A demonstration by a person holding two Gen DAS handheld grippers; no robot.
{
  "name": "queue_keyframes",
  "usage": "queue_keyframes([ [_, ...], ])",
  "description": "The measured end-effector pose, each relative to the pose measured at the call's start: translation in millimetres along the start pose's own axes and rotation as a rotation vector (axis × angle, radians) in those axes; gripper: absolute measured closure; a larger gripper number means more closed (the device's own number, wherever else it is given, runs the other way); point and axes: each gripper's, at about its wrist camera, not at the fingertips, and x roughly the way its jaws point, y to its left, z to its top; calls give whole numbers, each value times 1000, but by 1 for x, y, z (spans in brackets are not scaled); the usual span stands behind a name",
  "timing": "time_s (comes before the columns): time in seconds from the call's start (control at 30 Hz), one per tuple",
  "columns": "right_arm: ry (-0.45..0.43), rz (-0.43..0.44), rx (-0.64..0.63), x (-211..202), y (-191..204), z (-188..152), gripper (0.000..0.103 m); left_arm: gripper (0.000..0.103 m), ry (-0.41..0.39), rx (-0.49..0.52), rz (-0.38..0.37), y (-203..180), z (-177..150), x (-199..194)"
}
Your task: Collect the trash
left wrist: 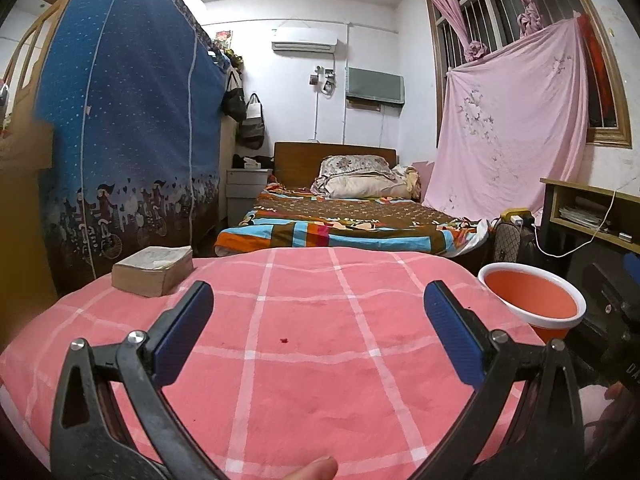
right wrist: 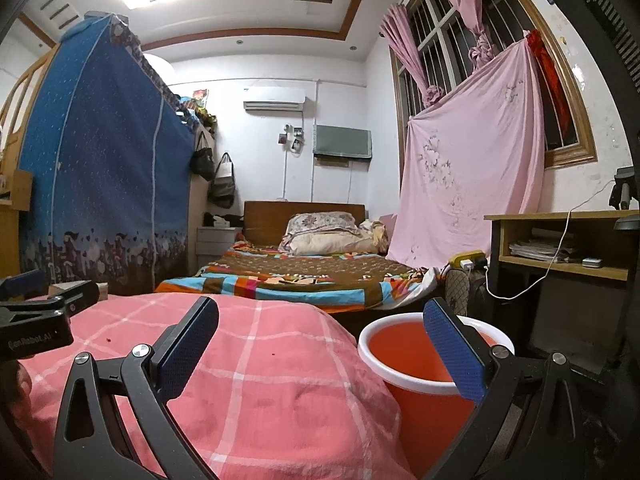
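My left gripper (left wrist: 318, 300) is open and empty above a surface covered with a pink checked cloth (left wrist: 304, 344). A tiny red speck (left wrist: 284, 339) lies on the cloth between its fingers. An orange bucket with a white rim (left wrist: 532, 294) stands off the cloth's right edge. My right gripper (right wrist: 320, 316) is open and empty over the right edge of the cloth (right wrist: 248, 384), its right finger in front of the bucket (right wrist: 416, 364). The left gripper's body (right wrist: 40, 316) shows at the far left of the right wrist view. Small red specks (right wrist: 273, 355) lie on the cloth there.
A thick worn book (left wrist: 154, 270) lies on the cloth's far left. Beyond stands a bed with a colourful blanket (left wrist: 348, 224), a blue fabric wardrobe (left wrist: 128, 140) on the left, and a desk with a white cable (right wrist: 560, 248) on the right.
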Motion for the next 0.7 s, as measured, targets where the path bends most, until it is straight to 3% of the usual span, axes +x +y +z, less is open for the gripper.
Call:
queue_keyframes([
  [0.7,57,20,-29,7,10,-9,0,15,1,-3,14,14,-18,-5],
])
